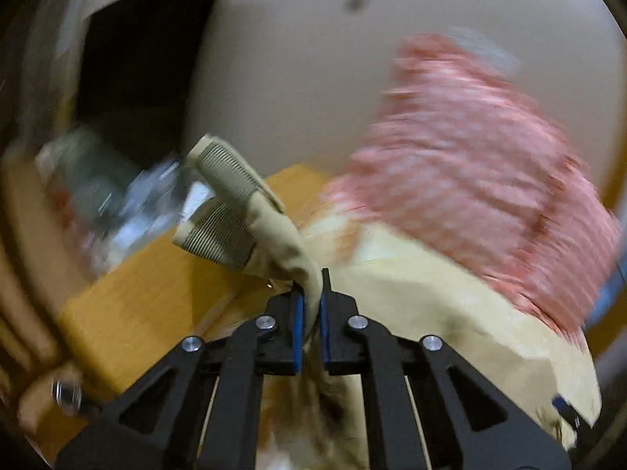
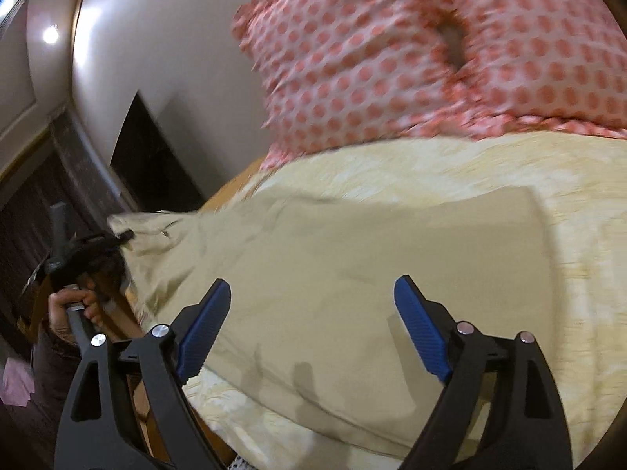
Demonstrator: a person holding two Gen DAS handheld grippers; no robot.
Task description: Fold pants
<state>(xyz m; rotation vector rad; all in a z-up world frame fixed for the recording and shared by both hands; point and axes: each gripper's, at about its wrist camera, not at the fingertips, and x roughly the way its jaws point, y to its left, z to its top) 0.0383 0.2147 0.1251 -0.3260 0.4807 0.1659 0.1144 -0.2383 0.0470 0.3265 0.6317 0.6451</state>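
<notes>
The pants lie flat on the yellow bedspread, below the polka-dot pillow, long axis running from the waist end at the bed's left edge across toward the right. The left gripper is clenched on that waistband end. The right gripper hovers directly over mid-garment, fingers spread wide, nearer the free portion.

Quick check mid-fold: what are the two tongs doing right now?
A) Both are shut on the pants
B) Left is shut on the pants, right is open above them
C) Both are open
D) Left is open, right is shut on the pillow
B: the left tongs pinch a bunched fold of the beige pants between their blue pads, while the right tongs stand spread wide over the flat cloth, holding nothing.
</notes>
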